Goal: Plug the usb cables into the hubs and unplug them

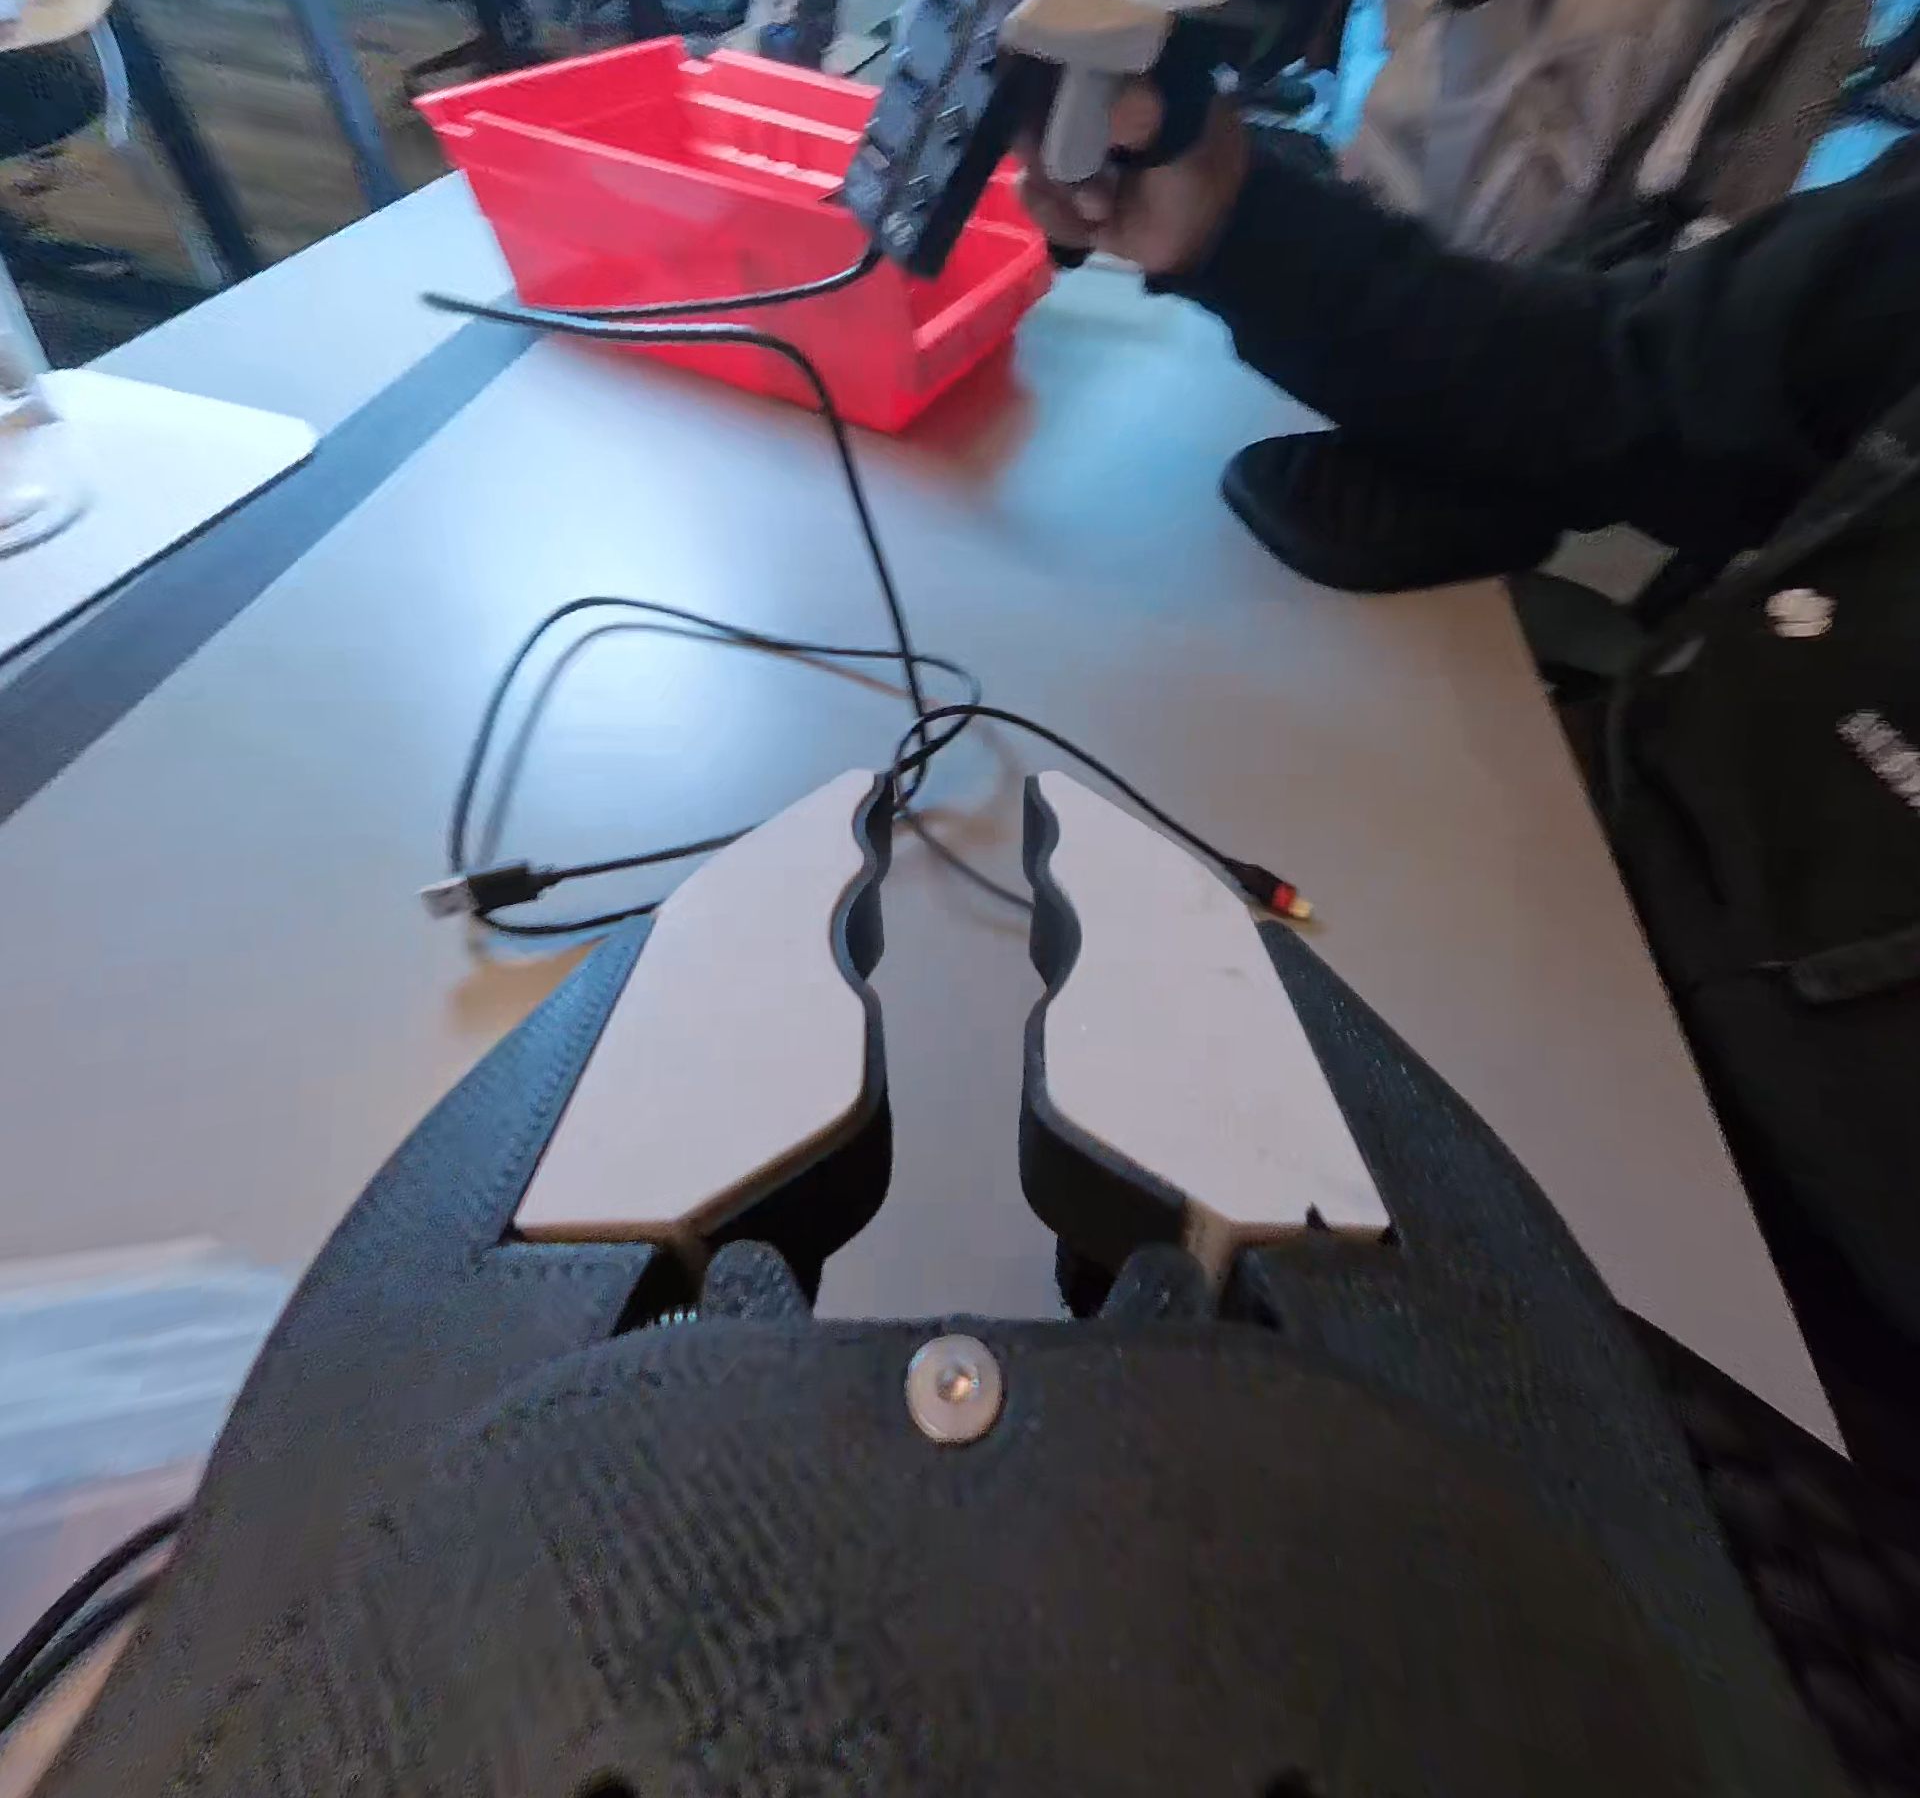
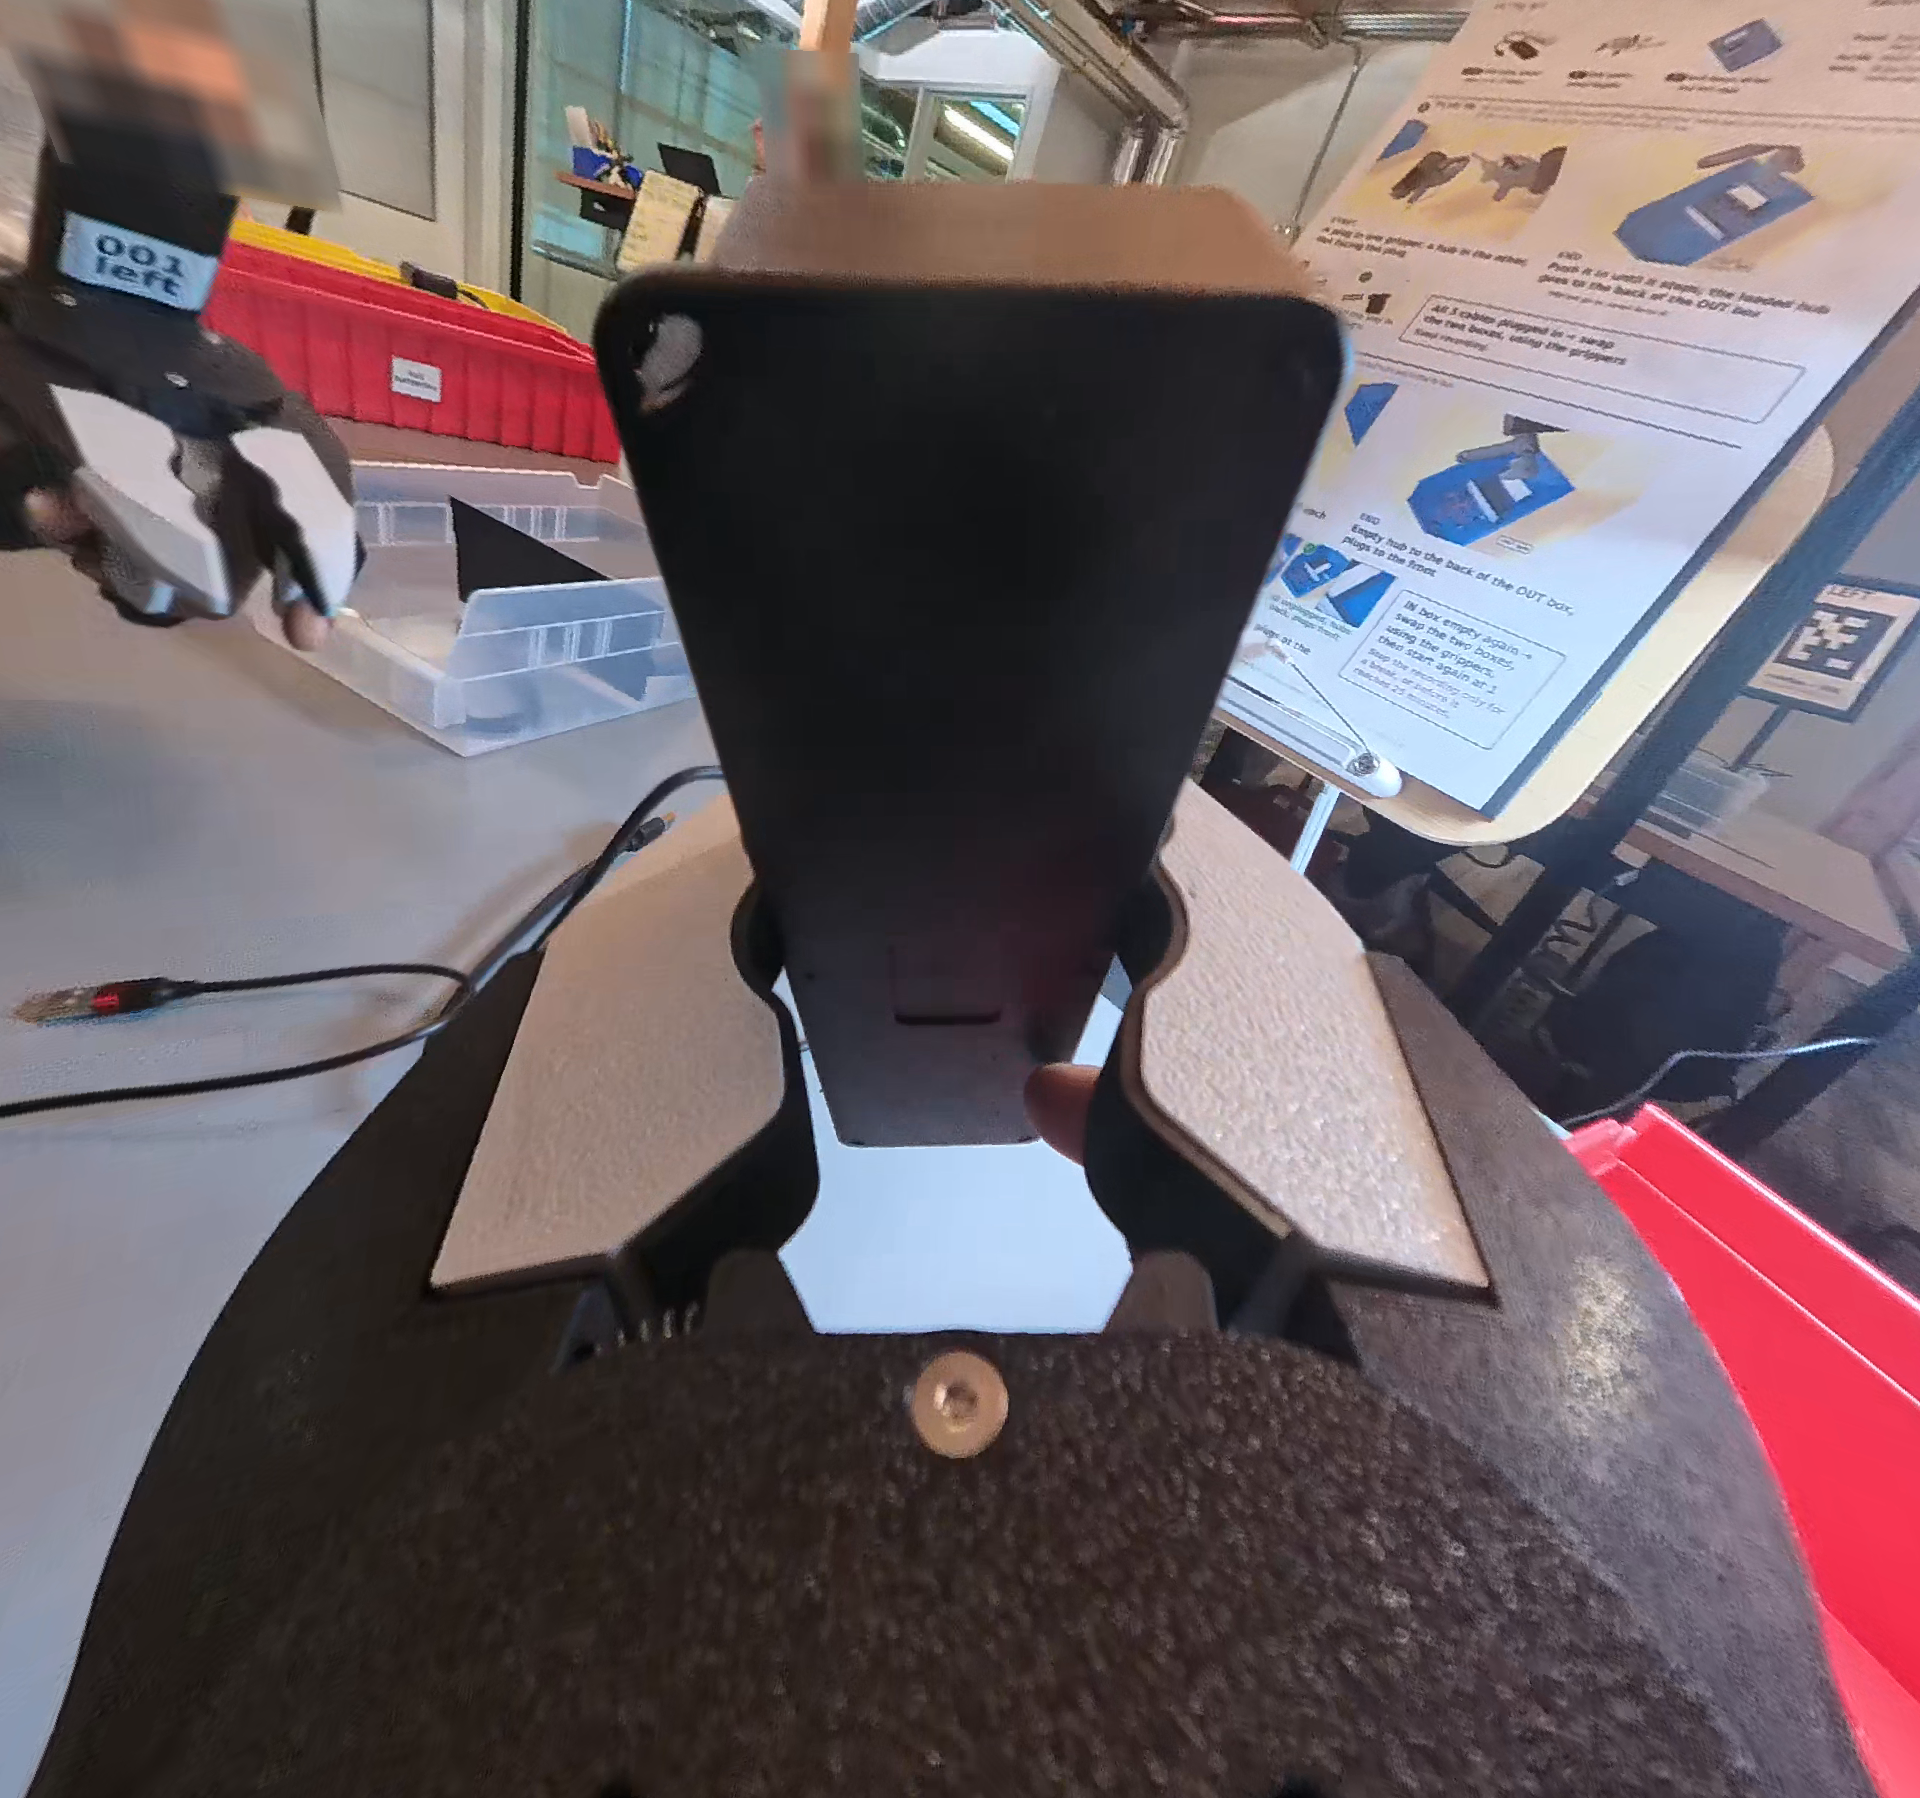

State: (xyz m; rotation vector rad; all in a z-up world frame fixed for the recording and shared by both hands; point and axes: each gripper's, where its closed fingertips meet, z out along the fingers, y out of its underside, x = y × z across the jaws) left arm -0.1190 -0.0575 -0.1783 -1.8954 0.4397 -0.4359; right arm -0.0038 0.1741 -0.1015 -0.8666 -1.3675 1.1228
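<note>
My right gripper [image 2: 956, 917] is shut on a black USB hub [image 2: 966, 605] and holds it upright off the table. In the left wrist view the hub [image 1: 920, 117] hangs above the red bin [image 1: 707, 221]. A black lead [image 1: 862, 522] runs from the hub down across the table. My left gripper [image 1: 956, 803] is open and empty, low over the table, with tangled black cables just beyond its tips. One cable ends in a silver USB plug [image 1: 452, 896] on the left. Another ends in a red-marked plug [image 1: 1273, 891] on the right, also in the right wrist view [image 2: 94, 1000].
A grey table [image 1: 1195, 605] carries everything. A clear plastic tray [image 2: 499, 626] lies behind the left gripper [image 2: 197, 501], with red and yellow bins [image 2: 416, 346] beyond. An instruction board [image 2: 1558, 398] stands at the right. A person's dark sleeve [image 1: 1507, 377] crosses the table's right side. The grippers' ends are close to 30 centimetres from one another.
</note>
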